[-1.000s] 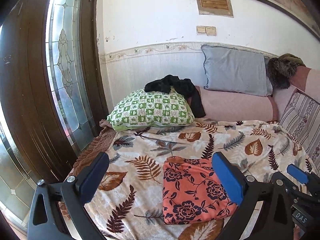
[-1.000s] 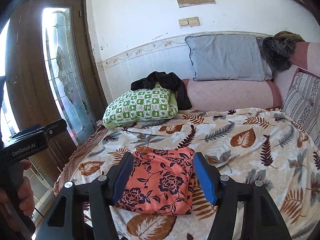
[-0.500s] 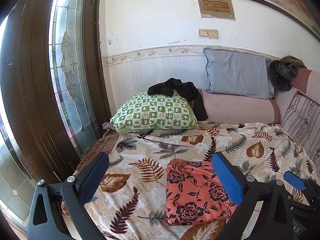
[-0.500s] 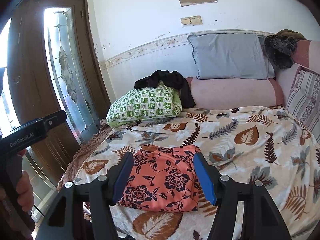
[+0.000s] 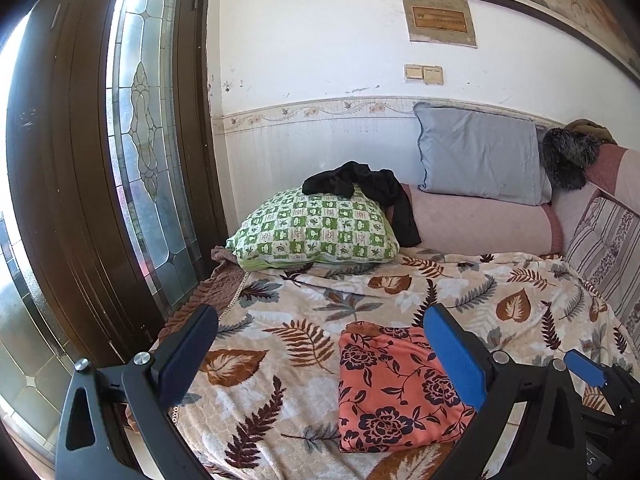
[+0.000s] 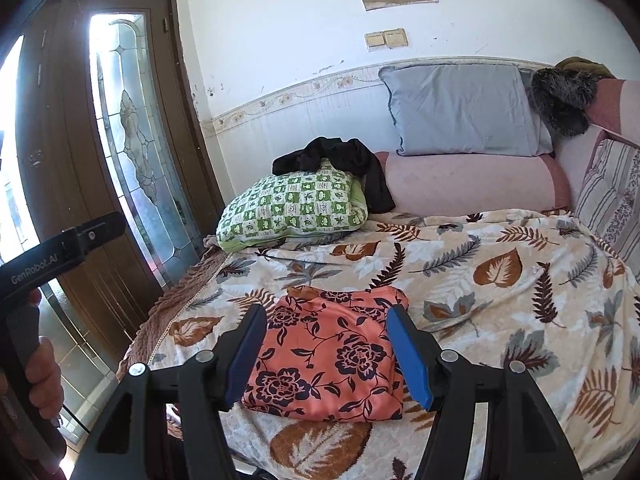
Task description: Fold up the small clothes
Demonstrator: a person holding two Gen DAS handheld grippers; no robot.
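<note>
Right wrist: one folded floral garment (image 6: 332,360), three pillows, two gaping tools

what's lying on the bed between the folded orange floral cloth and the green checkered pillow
Only bare leaf-print blanket separates the folded orange floral cloth from the green checkered pillow; both wrist views show it.

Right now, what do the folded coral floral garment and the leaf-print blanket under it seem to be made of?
Folded coral floral garment: apparently a thin, smooth woven or knit fabric with a faint sheen; it folds flat with soft edges. Leaf-print blanket: probably plush fleece; its surface looks fuzzy and matte, with soft rumples.
</note>
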